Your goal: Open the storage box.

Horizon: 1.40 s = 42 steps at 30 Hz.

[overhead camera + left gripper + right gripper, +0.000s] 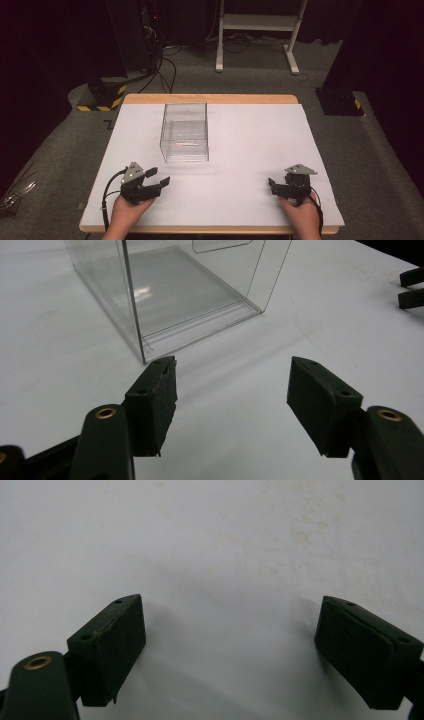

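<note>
Work looks barely begun: the clear box (pixel 184 131) stands empty on the white table (pixel 250 150), toward the far left, untouched. The left gripper (pixel 158 177) rests near its front corner, jaws apart and holding nothing; the right gripper (pixel 272 184) sits well apart at the near right, jaws also spread over bare surface. Whether the box has a lid is hard to tell through the transparent walls.

White table (pixel 250 150), white stand (pixel 260 22), floor cables (pixel 165 65).
</note>
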Available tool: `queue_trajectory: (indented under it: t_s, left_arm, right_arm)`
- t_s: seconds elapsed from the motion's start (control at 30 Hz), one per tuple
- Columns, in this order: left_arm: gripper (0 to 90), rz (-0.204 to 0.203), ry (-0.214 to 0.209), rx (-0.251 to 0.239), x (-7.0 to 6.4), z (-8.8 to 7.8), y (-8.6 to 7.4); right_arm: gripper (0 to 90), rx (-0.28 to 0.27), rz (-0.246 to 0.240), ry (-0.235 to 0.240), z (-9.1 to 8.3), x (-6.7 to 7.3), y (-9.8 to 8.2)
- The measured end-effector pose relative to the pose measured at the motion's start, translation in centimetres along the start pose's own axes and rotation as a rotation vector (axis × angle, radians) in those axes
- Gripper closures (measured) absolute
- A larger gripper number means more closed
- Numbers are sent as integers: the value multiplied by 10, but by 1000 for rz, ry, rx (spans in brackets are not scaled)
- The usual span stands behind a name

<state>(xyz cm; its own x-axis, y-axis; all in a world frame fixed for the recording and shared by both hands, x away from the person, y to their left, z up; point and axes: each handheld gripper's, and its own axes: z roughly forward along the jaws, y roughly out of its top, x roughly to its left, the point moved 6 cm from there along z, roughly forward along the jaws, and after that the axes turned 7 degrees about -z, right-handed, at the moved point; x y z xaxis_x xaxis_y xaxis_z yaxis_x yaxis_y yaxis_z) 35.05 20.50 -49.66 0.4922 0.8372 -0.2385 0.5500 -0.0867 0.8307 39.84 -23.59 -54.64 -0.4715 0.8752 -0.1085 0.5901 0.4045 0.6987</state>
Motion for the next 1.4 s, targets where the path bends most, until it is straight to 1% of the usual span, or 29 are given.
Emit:
queue_trajectory:
  t_s: [0.07, 0.13, 0.17, 0.2, 0.3, 0.33, 0.43, 0.47, 0.57, 0.77, 0.8, 0.83, 0.93, 1.07, 1.17, 1.2, 1.3, 1.4]
  left_arm:
    - [367, 2, -6, -3, -3, 2, 2]
    - [367, 15, -4, -2, -5, 3, 4]
    - [367, 15, -4, -2, -5, 3, 4]
    - [367, 25, -4, 3, -7, 5, 6]
    - [367, 27, -7, 3, -8, 6, 8]
    - [367, 19, -17, -5, -8, 7, 12]
    - [368, 13, -23, -11, -8, 8, 15]
    - [368, 3, -32, -17, -8, 10, 18]
    - [371, 4, -33, -20, -8, 13, 21]
    - [375, -9, -40, -27, -6, 18, 25]
    - [375, -19, -45, -30, -6, 20, 26]
    - [379, -20, -43, -31, -6, 22, 27]
    - [382, -2, -35, -23, -6, 26, 29]
    - [385, -13, -31, -19, -7, 31, 34]
    - [381, -9, -26, -21, -8, 33, 36]
    - [379, -12, -21, -28, -7, 35, 38]
    - [376, -13, -15, -28, -6, 37, 39]
    - [374, 16, 3, -25, -5, 41, 41]
  right_arm:
    - [128, 0, 0, 0, 0, 0, 0]
    - [128, 0, 0, 0, 0, 0, 0]
    - [128, 0, 0, 0, 0, 0, 0]
    - [129, 0, -1, -1, 0, 0, 0]
    - [129, 0, -1, -1, 0, 0, 0]
    - [129, 0, -1, -1, 0, 0, 0]
    - [130, 0, 1, -1, 0, 0, 0]
    - [130, -1, 0, -1, 0, 0, 0]
    - [130, -1, 0, 0, 0, 0, 0]
    - [130, -1, -1, 0, 0, 0, 0]
    - [129, -1, -1, 0, 0, 0, 0]
    - [130, -1, -1, 0, 0, 0, 0]
    - [130, -1, -1, 0, 0, 0, 0]
    - [130, -1, 2, 0, 0, 0, 0]
    - [130, -1, 1, 0, 0, 0, 0]
    - [130, -1, -1, 0, 0, 0, 0]
    - [130, -1, -1, 0, 0, 0, 0]
    - [130, 0, 0, 0, 0, 0, 0]
